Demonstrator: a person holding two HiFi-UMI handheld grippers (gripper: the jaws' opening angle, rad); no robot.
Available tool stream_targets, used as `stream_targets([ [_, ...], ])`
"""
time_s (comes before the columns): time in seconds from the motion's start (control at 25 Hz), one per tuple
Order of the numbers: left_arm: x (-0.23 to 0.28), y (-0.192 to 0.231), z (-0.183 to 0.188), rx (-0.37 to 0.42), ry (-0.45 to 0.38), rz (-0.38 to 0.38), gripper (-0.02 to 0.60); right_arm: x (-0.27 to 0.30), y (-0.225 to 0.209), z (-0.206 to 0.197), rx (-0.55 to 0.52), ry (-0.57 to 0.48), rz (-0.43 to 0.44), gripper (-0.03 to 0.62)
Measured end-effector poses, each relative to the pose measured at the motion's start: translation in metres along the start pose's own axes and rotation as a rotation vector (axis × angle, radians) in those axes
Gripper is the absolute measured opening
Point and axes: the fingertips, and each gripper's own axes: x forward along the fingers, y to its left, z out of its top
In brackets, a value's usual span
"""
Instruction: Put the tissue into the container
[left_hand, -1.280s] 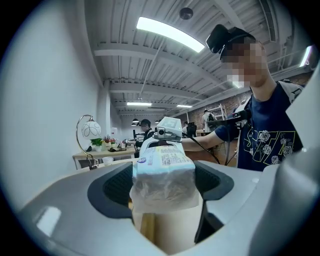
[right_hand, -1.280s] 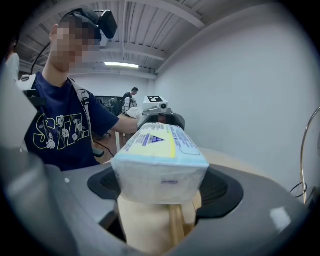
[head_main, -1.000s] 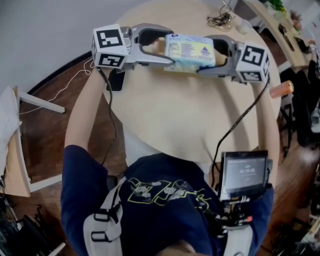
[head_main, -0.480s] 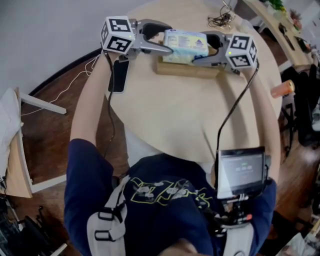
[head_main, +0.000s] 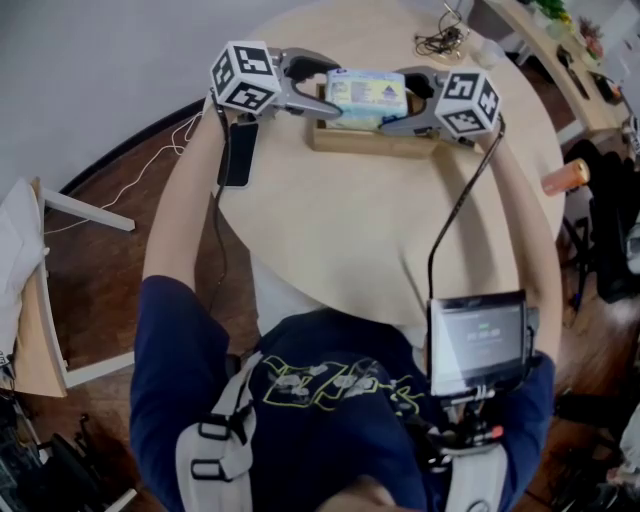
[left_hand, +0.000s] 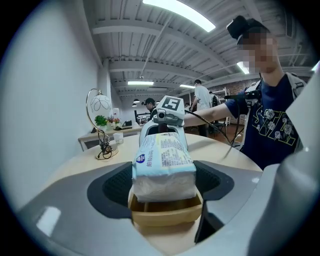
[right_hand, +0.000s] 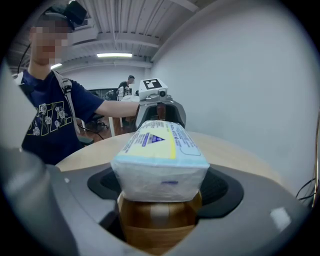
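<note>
A pale blue and white tissue pack (head_main: 367, 97) hangs lengthwise between my two grippers, right over a long wooden container (head_main: 375, 142) at the far side of the round table (head_main: 370, 230). My left gripper (head_main: 335, 100) is shut on its left end and my right gripper (head_main: 400, 106) on its right end. In the left gripper view the tissue pack (left_hand: 163, 165) sits between the dark pads, its underside at the rim of the container (left_hand: 165, 212). The right gripper view shows the tissue pack (right_hand: 159, 162) above the container (right_hand: 159, 220) the same way.
A black phone (head_main: 238, 152) lies at the table's left edge. A tangle of cables (head_main: 440, 40) lies at the far edge, and an orange object (head_main: 565, 178) sticks out past the right edge. A small screen (head_main: 478, 343) hangs at the person's chest. People stand in the background.
Both grippers have carried the tissue pack away from the person and lower, from above the bare table to over the wooden container. The grip on both ends is unchanged.
</note>
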Motion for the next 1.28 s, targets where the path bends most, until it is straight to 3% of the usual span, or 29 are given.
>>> stream_targets([
  [0.28, 0.007, 0.0, -0.014, -0.005, 0.045, 0.008, 0.394, 0.005, 0.0, -0.008, 0.0, 0.061, -0.003, 0.445],
  [0.32, 0.009, 0.0, -0.017, -0.008, 0.059, 0.011, 0.396, 0.006, 0.0, -0.011, 0.014, 0.072, -0.006, 0.467],
  [0.4, 0.012, 0.001, -0.022, 0.005, 0.1, 0.036, 0.402, 0.009, 0.0, -0.014, 0.047, 0.084, -0.016, 0.583],
  [0.52, 0.014, 0.003, -0.032, 0.041, 0.175, 0.081, 0.426, 0.008, 0.006, -0.018, 0.028, 0.107, -0.021, 0.583],
  [0.72, -0.003, 0.008, -0.015, 0.012, 0.01, 0.124, 0.488, -0.003, 0.011, -0.015, 0.018, 0.055, -0.045, 0.583],
  [0.96, -0.026, -0.022, -0.003, -0.009, -0.079, 0.128, 0.488, -0.013, 0.033, -0.005, 0.103, -0.036, -0.003, 0.583],
  [1.08, -0.032, -0.046, 0.003, 0.013, -0.11, 0.165, 0.487, -0.022, 0.049, -0.002, 0.076, -0.082, 0.005, 0.584],
  [1.16, -0.033, -0.065, 0.009, 0.027, -0.147, 0.18, 0.485, -0.035, 0.064, 0.001, 0.053, -0.144, -0.014, 0.583],
  [1.28, -0.028, -0.099, 0.018, 0.058, -0.18, 0.197, 0.48, -0.058, 0.087, 0.007, 0.081, -0.32, -0.062, 0.583],
])
